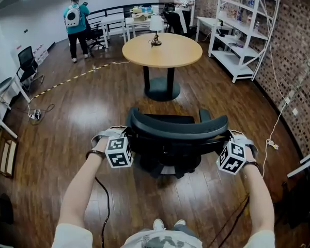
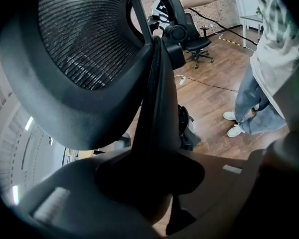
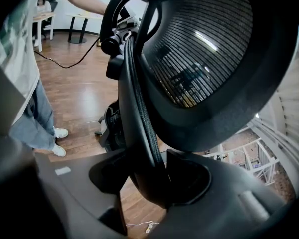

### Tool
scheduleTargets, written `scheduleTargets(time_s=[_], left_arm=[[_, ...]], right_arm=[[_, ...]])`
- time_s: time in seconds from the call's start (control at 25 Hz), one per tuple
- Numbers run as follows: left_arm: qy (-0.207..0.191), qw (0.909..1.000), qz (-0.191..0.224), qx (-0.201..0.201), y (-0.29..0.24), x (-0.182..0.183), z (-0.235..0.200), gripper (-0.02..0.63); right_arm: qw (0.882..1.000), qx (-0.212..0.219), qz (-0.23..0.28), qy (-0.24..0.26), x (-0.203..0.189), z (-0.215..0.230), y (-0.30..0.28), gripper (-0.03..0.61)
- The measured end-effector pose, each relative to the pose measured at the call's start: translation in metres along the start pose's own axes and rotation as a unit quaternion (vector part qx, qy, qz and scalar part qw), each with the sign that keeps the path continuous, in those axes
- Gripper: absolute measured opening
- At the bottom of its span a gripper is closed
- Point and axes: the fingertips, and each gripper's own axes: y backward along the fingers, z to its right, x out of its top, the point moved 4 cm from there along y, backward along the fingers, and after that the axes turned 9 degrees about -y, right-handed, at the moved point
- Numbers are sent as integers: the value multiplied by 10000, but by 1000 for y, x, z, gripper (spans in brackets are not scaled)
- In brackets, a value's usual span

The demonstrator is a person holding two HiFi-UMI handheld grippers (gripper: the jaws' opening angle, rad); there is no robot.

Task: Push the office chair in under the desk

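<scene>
dark brown wooden plank floor point(image 1: 82, 138) fills most of the head view. white metal shelving unit point(image 1: 243, 30) stands against the brick wall on the right. round light-wood worktop point(image 1: 162, 49) on a black pedestal stands mid-room, ahead of the person. black mesh-back office chair point(image 1: 178, 128) stands on the floor between the person and the worktop, seat side toward it, well apart from it and not under it yet.

left tongs point(image 2: 154, 180) are clamped part-way closed on the left edge of the chair's back frame; the frame runs straight between the jaws in the left gripper view. right tongs point(image 3: 149, 180) are clamped the same way on the right edge, set a bit wider, with the rim and its mesh seam between the jaws. both arms reach forward, one on each side of the back. small white-shaded lamp point(image 1: 156, 27) sits on the worktop's far half.

step in hand, as a judgement: grip is set and the push is just starting, so most of the travel is left. next move calls for an even forward push from both sides so the chair rolls straight at the pedestal without swivelling. keep the jaws tight on the frame, and stop once the seat goes under the worktop's rim.
</scene>
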Motion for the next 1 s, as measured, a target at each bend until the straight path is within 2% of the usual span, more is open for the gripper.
scheduleTargets(time_s=[0.6, 1.0], left_arm=[[69, 9999, -78, 17, -41, -24, -54, 143], [227, 9995, -202, 73, -78, -39, -112, 147]], right_arm=[[9999, 7, 88, 87, 18, 57, -52, 215], [9997, -45, 113, 198, 33, 118, -99, 215]])
